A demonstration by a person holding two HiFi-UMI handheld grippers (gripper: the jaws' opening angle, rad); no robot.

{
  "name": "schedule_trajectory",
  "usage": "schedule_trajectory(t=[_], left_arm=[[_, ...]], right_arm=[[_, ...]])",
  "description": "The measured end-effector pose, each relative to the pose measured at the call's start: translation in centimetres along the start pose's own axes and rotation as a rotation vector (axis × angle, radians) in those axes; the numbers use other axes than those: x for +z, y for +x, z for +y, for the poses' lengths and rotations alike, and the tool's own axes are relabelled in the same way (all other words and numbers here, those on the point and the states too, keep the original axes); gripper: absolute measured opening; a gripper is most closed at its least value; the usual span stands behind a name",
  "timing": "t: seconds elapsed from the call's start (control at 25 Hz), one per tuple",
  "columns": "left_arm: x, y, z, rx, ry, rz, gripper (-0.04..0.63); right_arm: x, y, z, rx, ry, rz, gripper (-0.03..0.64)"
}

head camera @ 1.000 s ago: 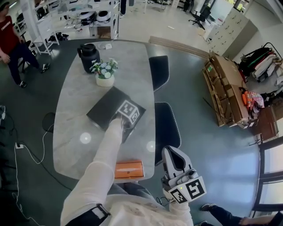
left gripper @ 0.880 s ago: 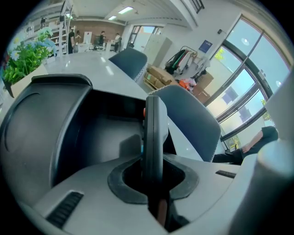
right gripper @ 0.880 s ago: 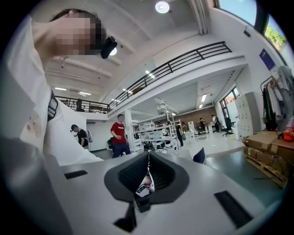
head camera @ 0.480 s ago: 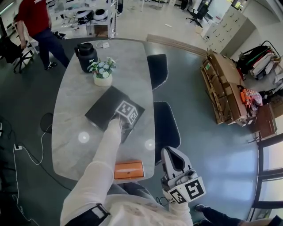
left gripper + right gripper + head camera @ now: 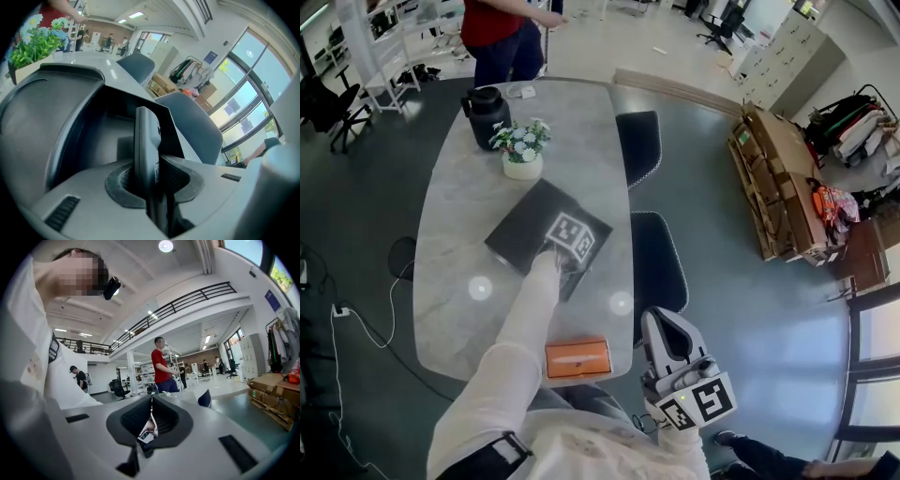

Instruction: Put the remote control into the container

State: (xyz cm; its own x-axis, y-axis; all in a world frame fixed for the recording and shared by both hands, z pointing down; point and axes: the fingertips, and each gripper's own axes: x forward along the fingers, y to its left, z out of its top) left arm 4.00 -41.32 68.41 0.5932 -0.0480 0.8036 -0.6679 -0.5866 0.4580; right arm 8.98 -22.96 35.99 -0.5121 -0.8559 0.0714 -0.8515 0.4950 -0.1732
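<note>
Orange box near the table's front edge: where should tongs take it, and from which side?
Probably across its short width, pads on the two long sides, coming down from above: the orange box lies flat on the table, and nothing stands against either long side.

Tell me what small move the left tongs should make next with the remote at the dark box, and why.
Probably open a little wider and let go: the left tongs have just been opening, yet the remote control stands on edge between them, its far end already inside the dark container.
</note>
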Motion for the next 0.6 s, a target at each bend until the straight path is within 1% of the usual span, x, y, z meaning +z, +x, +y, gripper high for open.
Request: schedule_trajectory(t=[0.08, 0.16, 0.36, 0.44, 0.48, 0.52, 0.56, 0.6], left_arm=[[0.1, 0.0, 0.0, 0.018, 0.016, 0.004, 0.067], [0.1, -0.1, 0.1, 0.057, 0.064, 0.020, 0.071], [-0.1, -0.1, 0.7, 0.224, 0.231, 0.080, 0.084], [0.2, 0.0, 0.7, 0.275, 0.281, 0.075, 0.084], [0.5, 0.2, 0.7, 0.281, 0.288, 0.058, 0.087], [0.9, 0.4, 0.6, 0.270, 0.274, 0.026, 0.091], [1.4, 0.3, 0.4, 0.242, 0.234, -0.016, 0.091], [1.7, 0.1, 0.3, 0.206, 0.173, -0.052, 0.091]], right_arm=[[0.0, 0.0, 0.0, 0.000, 0.001, 0.000, 0.018], [0.0, 0.1, 0.0, -0.001, 0.002, 0.000, 0.018], [0.0, 0.5, 0.4, 0.003, 0.002, -0.003, 0.018], [-0.1, 0.6, 0.5, 0.005, 0.003, -0.002, 0.018], [0.0, 0.7, 0.5, 0.005, 0.004, -0.002, 0.017], [0.0, 0.7, 0.5, 0.005, 0.004, -0.001, 0.018], [0.1, 0.7, 0.5, 0.005, 0.004, -0.002, 0.017], [0.1, 0.7, 0.5, 0.005, 0.004, -0.003, 0.017]])
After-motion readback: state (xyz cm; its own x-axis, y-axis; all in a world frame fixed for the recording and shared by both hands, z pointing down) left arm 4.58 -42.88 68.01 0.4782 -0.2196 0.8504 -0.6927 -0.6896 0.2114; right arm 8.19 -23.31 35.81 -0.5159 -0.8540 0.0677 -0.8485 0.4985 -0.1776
